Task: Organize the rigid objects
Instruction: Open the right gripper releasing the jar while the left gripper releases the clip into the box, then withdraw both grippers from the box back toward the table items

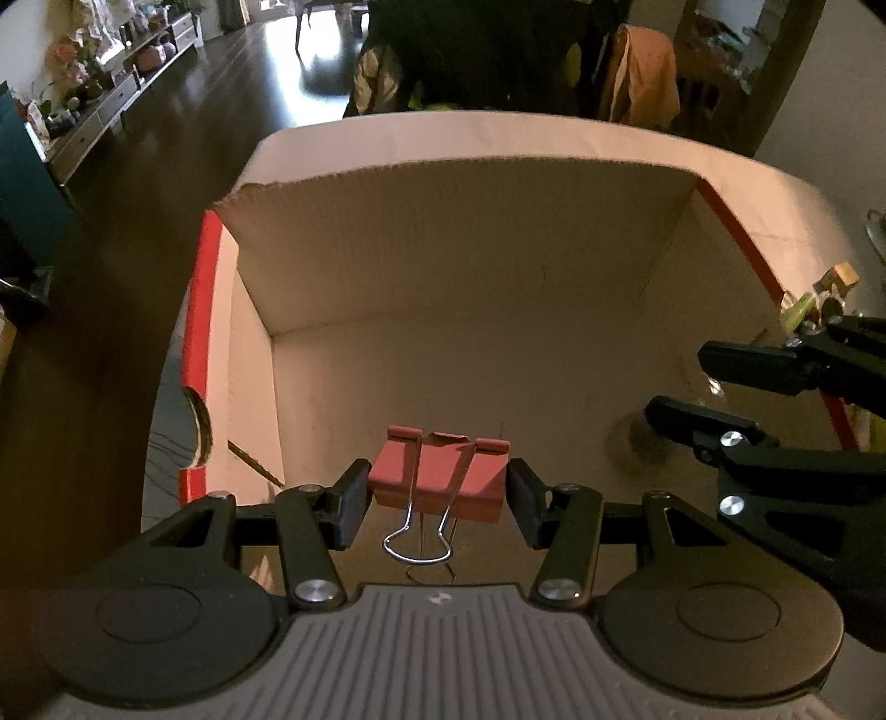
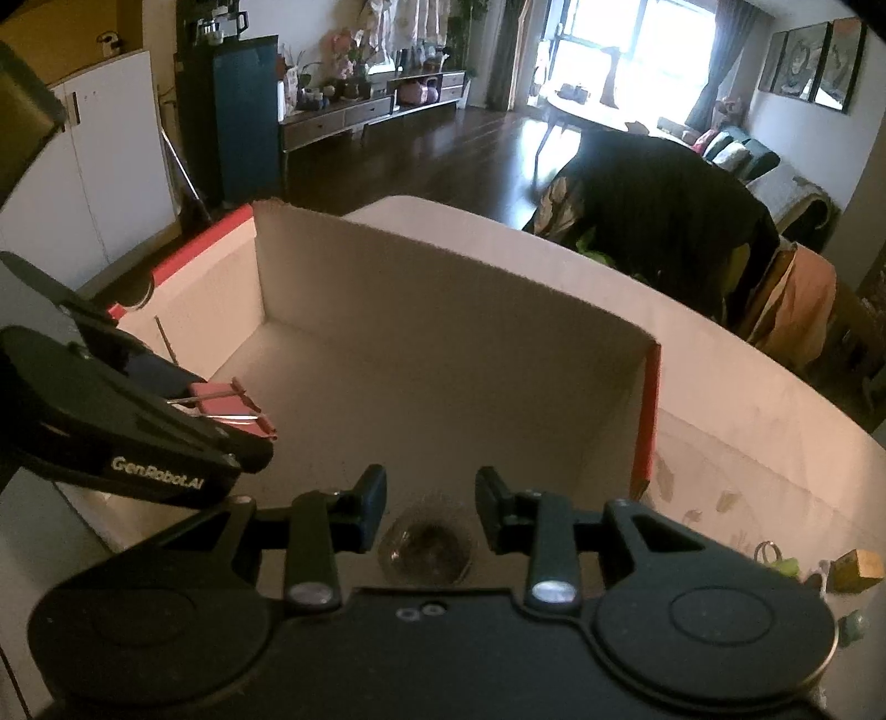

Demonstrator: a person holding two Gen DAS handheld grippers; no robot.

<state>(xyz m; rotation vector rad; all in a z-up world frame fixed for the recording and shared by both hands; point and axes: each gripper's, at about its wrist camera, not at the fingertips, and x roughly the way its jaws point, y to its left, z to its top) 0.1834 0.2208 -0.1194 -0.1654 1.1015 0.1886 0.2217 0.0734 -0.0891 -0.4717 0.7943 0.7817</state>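
Binder clip [image 1: 437, 479]: red body, silver wire handles. Cardboard box [image 1: 443, 266]: beige inside, red tape along its edges. Both grippers black.

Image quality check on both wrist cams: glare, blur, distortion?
Left wrist: dim, warm cast, floor glare top centre, red binder clip sharp, cardboard box rim bowed by fisheye. Right wrist: window blown out, round clear object between the fingers murky.
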